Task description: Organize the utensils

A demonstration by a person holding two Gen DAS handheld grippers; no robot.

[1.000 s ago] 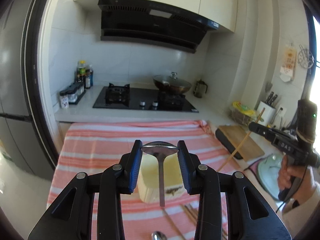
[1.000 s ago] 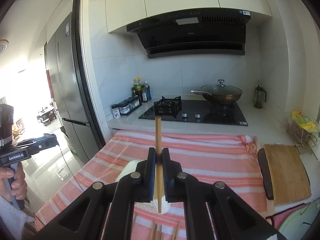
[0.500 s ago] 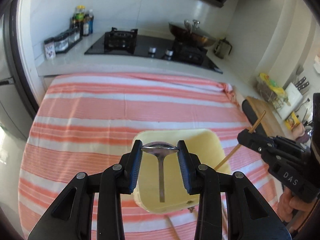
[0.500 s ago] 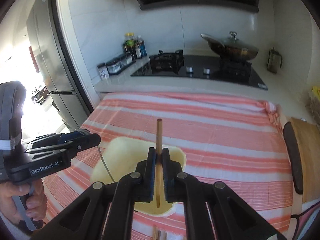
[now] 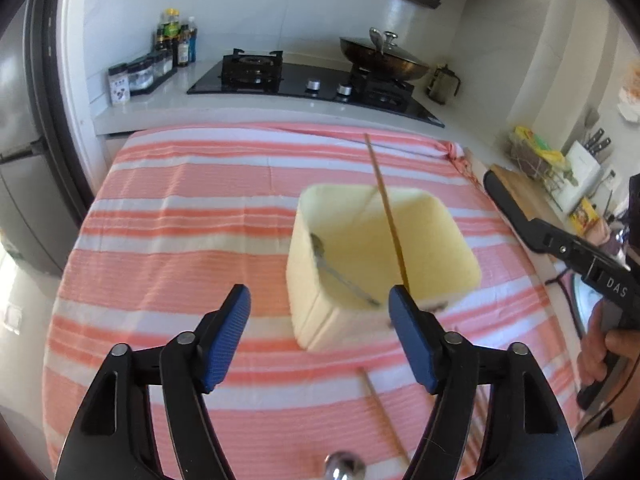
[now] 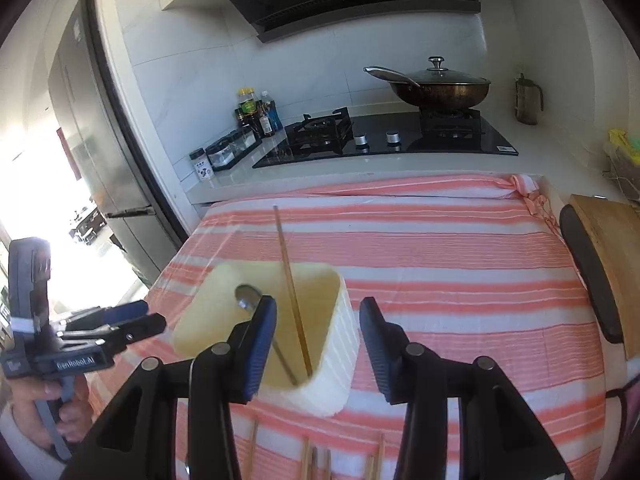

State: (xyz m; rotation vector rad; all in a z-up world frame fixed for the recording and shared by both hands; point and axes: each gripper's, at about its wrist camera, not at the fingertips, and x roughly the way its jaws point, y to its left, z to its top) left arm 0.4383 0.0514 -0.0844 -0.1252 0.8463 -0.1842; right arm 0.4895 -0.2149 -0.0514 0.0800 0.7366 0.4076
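A pale yellow square holder (image 5: 420, 236) (image 6: 340, 344) stands on the striped cloth. Inside it a metal spoon (image 5: 340, 272) (image 6: 246, 298) leans against the left wall, and a wooden chopstick (image 5: 386, 204) (image 6: 290, 280) stands tilted, its top sticking out above the rim. My left gripper (image 5: 320, 332) hovers just in front of the holder, its jaws opening, nothing between them. My right gripper (image 6: 318, 344) hangs over the holder's near edge, jaws opening, free of the chopstick. Each gripper also shows in the other's view: the right one (image 5: 576, 252), the left one (image 6: 116, 320).
Loose chopsticks (image 6: 316, 460) and another spoon (image 5: 344, 470) lie on the cloth (image 5: 180, 220) near the front edge. A gas hob (image 6: 384, 140) with a lidded wok (image 6: 440, 88), spice jars (image 5: 136, 80) and a cutting board (image 6: 608, 256) are behind and to the right.
Both grippers came down over the holder and let go: the spoon dropped from the left one and the chopstick from the right one into the holder. Both sets of jaws have spread apart.
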